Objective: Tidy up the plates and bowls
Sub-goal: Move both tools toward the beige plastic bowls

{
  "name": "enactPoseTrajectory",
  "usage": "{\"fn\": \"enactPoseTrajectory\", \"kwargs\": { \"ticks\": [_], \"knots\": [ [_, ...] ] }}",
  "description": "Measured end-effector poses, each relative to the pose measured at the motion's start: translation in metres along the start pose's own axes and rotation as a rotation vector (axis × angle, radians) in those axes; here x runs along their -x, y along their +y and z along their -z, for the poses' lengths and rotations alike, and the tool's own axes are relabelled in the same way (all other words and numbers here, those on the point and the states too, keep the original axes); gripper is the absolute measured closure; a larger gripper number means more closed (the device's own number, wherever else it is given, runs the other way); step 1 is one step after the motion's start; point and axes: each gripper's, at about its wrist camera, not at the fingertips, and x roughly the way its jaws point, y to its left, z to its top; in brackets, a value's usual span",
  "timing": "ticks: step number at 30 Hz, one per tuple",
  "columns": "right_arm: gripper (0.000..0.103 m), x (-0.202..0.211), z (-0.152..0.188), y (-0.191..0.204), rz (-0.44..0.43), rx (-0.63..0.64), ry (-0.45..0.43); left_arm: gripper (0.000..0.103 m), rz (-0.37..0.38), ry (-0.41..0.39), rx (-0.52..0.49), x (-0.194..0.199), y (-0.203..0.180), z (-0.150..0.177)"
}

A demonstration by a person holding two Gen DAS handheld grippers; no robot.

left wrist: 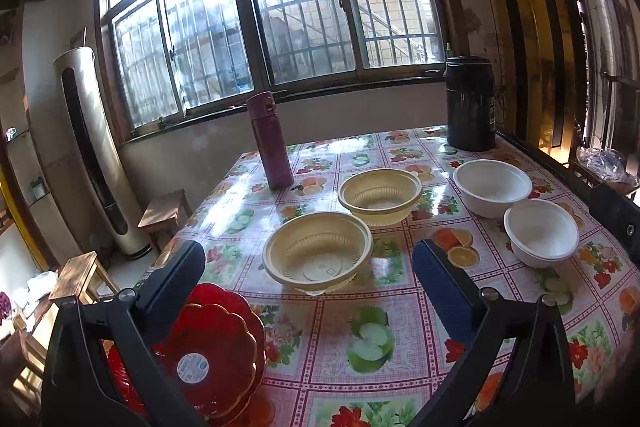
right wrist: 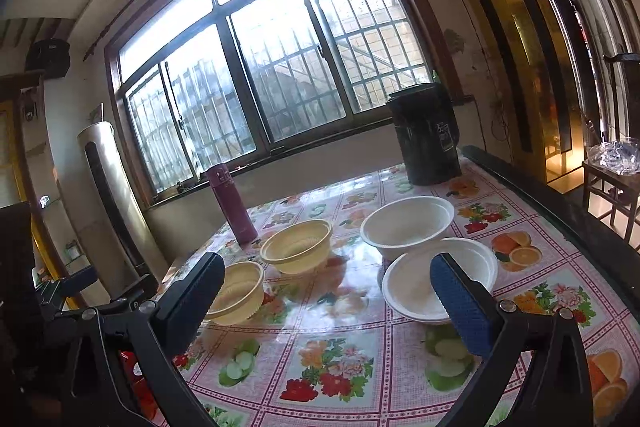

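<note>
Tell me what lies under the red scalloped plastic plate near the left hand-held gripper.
Under the red scalloped plastic plate, more red plates of the same kind are stacked; their rims show. How many, and the table beneath, stay covered.

Tablecloth: pink grid with fruit and flower squares in orange, green and red. Near bowl and far bowl: pale yellow, ribbed. Two bowls: plain white. Plates: red, gold-edged, with a blue-and-white sticker. Flask: maroon. Kettle: black. Finger pads: blue, textured.
</note>
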Motion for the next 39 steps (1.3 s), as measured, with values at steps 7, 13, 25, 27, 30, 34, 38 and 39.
{"fn": "enactPoseTrajectory", "kwargs": {
  "ticks": [7,13,25,27,30,34,38,39],
  "knots": [
    [0.000,-0.027,0.005,0.023,-0.027,0.022,0.055,0.000,-0.011,0.040,0.040,-0.018,0.022,0.004],
    [0.000,-0.046,0.010,0.043,-0.050,0.050,0.092,0.000,-0.026,0.070,0.062,-0.033,0.038,0.008],
    [0.000,-0.074,0.018,0.079,-0.091,0.101,0.145,0.000,-0.104,0.108,0.132,-0.056,0.089,0.012],
    [0.000,-0.079,0.021,0.083,-0.099,0.107,0.156,0.000,-0.121,0.114,0.150,-0.059,0.098,0.012],
    [0.000,-0.084,0.026,0.088,-0.105,0.121,0.173,0.000,-0.135,0.123,0.177,-0.062,0.109,0.014],
    [0.000,-0.093,0.036,0.087,-0.109,0.122,0.202,0.000,-0.131,0.136,0.177,-0.064,0.108,0.016],
    [0.000,-0.101,0.047,0.080,-0.105,0.114,0.237,0.000,-0.119,0.142,0.146,-0.065,0.097,0.016],
    [0.000,-0.103,0.048,0.078,-0.106,0.109,0.248,0.000,-0.116,0.145,0.138,-0.065,0.093,0.016]
  ]
}}
